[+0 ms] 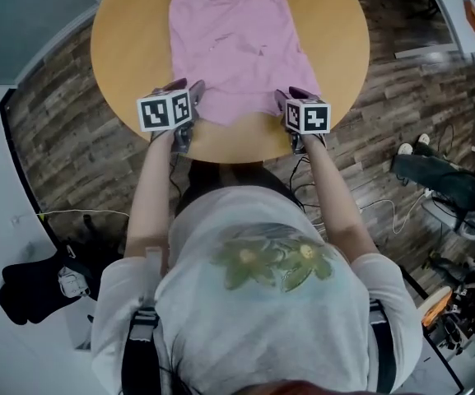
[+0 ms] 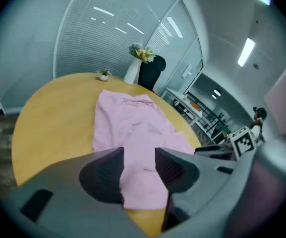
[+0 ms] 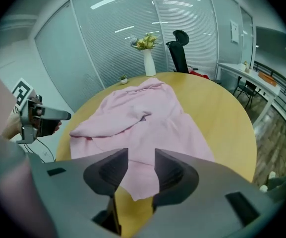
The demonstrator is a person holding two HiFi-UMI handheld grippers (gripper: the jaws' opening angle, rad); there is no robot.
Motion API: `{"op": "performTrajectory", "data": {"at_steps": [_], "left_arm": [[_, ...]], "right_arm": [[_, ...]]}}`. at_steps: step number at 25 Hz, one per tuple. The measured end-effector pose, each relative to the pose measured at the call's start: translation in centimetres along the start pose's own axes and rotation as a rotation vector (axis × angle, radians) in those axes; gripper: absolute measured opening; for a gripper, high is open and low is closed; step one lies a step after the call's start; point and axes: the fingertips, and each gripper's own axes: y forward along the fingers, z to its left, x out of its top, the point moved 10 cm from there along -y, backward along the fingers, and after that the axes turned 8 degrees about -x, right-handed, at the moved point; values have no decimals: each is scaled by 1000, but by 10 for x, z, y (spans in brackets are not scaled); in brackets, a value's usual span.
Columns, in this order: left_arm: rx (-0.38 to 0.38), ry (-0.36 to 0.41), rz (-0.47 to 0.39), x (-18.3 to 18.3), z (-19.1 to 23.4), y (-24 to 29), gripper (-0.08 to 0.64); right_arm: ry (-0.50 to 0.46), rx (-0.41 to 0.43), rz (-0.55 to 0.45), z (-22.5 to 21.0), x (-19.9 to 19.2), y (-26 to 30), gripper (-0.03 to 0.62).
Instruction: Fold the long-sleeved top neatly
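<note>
A pink long-sleeved top [image 1: 233,48] lies spread on the round wooden table [image 1: 122,39], folded into a narrow shape that widens toward me. My left gripper [image 1: 186,87] hovers over the top's near left corner, jaws open and nothing between them. In the left gripper view the top [image 2: 133,128] shows through the gap of that gripper [image 2: 139,165]. My right gripper [image 1: 293,95] stands at the near right corner, also open and empty. The right gripper view shows the cloth [image 3: 138,118] beyond this gripper [image 3: 141,165], with its near hem just below the jaws.
A white vase with flowers [image 3: 147,58] and a small pot [image 2: 103,75] stand at the table's far edge, with a black office chair [image 3: 179,48] behind them. Cables and dark gear [image 1: 443,188] lie on the wooden floor to the right.
</note>
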Motion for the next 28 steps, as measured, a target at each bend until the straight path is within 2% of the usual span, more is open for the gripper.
{"op": "performTrajectory", "data": {"at_steps": [2,5,8,9,10,11,13,15,17,19,21,24,25,26,28], "left_arm": [[54,109,47,9,18,5,180],[65,278,193,24,28,32,196],[42,355,353,30,30,60,192],[43,371,376,28,28,63,162],[50,393,373,25,23,63,35],[56,428,352,21,16,61,15],[51,536,305,8,-3,54,15],[61,690,296,-12,-24,48,15],[87,858,327,-35,-40,50,15],[99,970,375,-54,-50,58,15],[88,989,405,-68,-58,66,15],[86,948,403,-75,-60,70,16],[95,930,393,-73,-57,70,16],[103,904,377,-70,-53,67,17],[118,824,324,-62,-44,57,17]], "right_arm": [[-6,26,-5,3,9,4,160],[-28,69,-10,12,28,14,160],[-38,110,-7,23,47,28,160],[-35,125,-4,27,53,32,162],[-29,139,0,31,59,36,164],[-20,149,1,34,66,39,167],[7,160,1,39,84,50,171],[49,157,17,44,104,64,183],[95,143,46,52,124,83,206],[124,114,90,63,143,104,228],[108,57,160,74,151,126,229],[18,-30,286,84,146,156,226],[-7,-46,300,85,146,160,193],[-19,-51,289,86,147,160,97],[2,-18,212,88,155,145,62]]}}
